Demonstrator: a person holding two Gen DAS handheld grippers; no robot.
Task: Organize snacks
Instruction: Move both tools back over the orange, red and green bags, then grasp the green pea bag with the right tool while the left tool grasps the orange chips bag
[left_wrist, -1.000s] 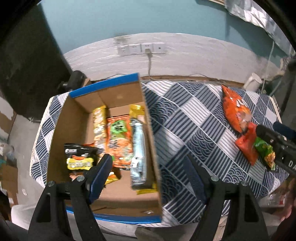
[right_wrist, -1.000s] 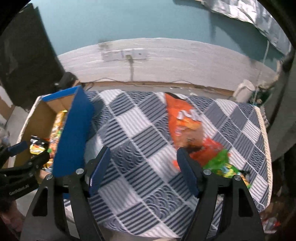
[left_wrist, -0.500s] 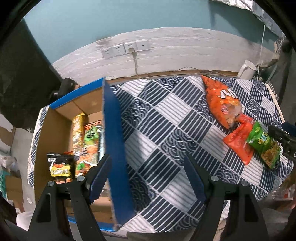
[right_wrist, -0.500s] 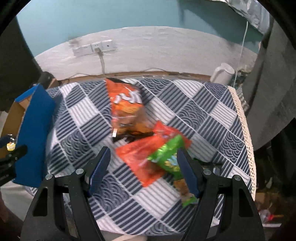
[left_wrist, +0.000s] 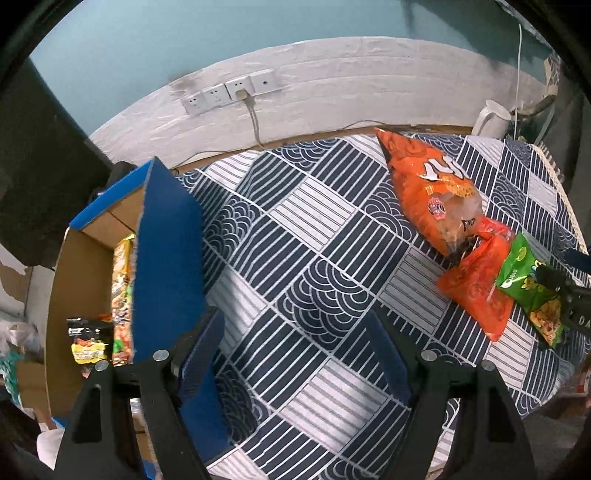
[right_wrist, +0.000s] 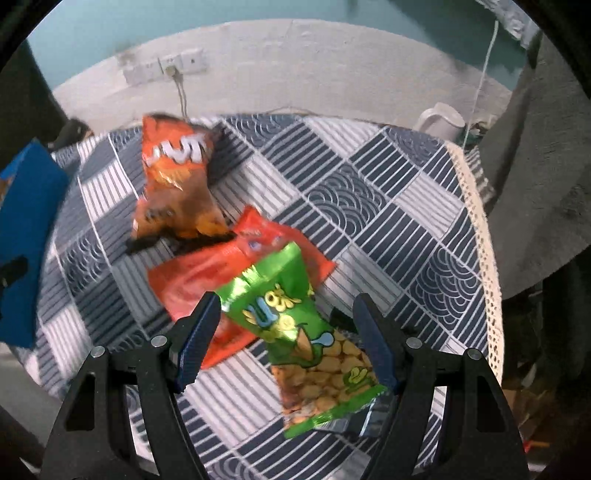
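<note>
Over green bag (right_wrist: 295, 325), R hand-held gripper (right_wrist: 291, 339) gapes.

Three snack bags (right_wrist: 236, 280), one box (left_wrist: 166, 251), perhaps four sockets (left_wrist: 229, 92).

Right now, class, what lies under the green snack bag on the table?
The green snack bag lies partly on a red-orange packet and partly on the checked tablecloth. Anything beneath its middle is covered.

Glossy crinkled plastic green snack bag (right_wrist: 295, 325) between right tongs (right_wrist: 290, 341); shiny red packet (right_wrist: 207, 273) just beyond. Matt woven tablecloth (left_wrist: 314, 295) under left tongs (left_wrist: 303, 358); left of them, rough cardboard box (left_wrist: 166, 254), matt blue outside.
</note>
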